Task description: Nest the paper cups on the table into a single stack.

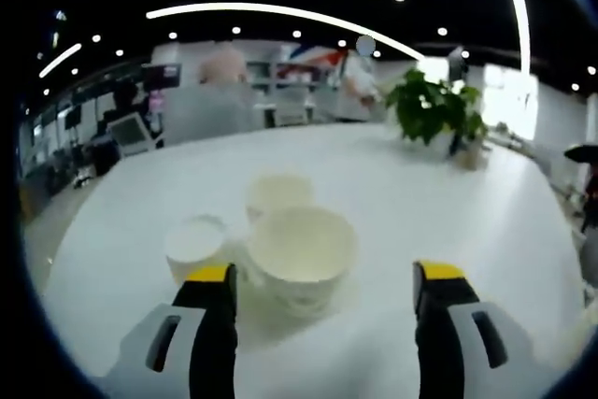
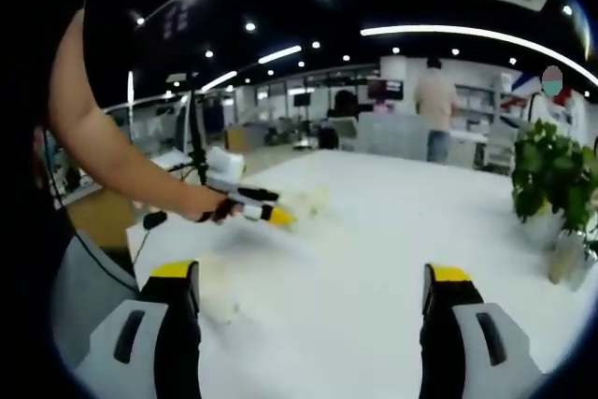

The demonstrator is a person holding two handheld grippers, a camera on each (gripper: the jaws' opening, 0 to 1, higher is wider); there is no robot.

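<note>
Three paper cups (image 1: 297, 251) cluster on the white table (image 1: 402, 212), just ahead of the left gripper (image 1: 324, 279), jaws wide; the right gripper (image 2: 308, 283) hovers above the table, jaws wide, holding nothing.

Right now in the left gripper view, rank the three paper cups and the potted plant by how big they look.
1. Nearest paper cup, mouth toward the camera.
2. Potted plant, far across the table, so truly bigger than it looks.
3. Left cup and far cup look alike; nearness makes ranking unsure.
</note>
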